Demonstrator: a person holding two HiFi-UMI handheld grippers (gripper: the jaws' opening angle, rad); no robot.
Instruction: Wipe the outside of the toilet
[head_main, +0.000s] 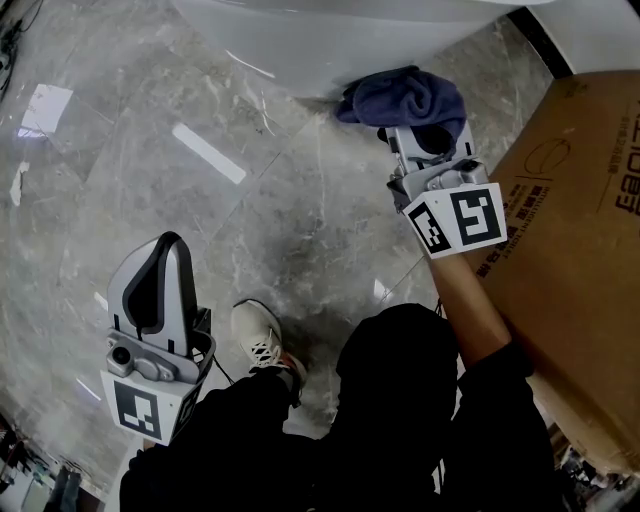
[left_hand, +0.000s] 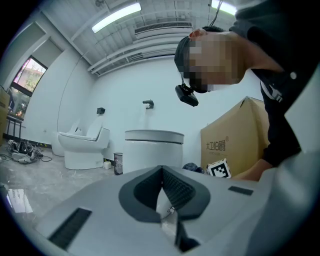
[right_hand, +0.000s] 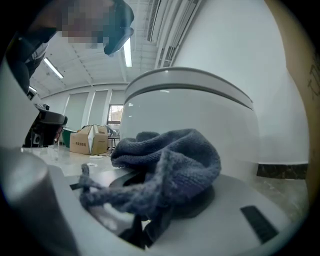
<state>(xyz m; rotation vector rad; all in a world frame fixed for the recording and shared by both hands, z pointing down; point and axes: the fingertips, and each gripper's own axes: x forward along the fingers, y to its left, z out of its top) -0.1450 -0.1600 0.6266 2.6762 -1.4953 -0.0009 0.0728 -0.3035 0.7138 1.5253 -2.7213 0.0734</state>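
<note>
Left gripper (head_main: 166, 248): fingers pressed together, nothing between them, idle over the marble floor (head_main: 250, 200) beside my shoe (head_main: 262, 335).

Toilet (head_main: 330, 40): ahead, at the top of the head view.

Cloth (head_main: 405, 95): dark blue, bunched, touching the bowl's lower outer wall near the floor.

Right gripper (head_main: 430, 140): fingers clamped on the cloth.

Cardboard box (head_main: 570, 230): just to the right.

Judgement: wiping is under way at the base. No trace shows what's been covered, and the upper outside is likely still to do.

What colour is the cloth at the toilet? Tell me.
Dark blue-grey, plain, with no pattern. The cloth shows best in the right gripper view.
</note>
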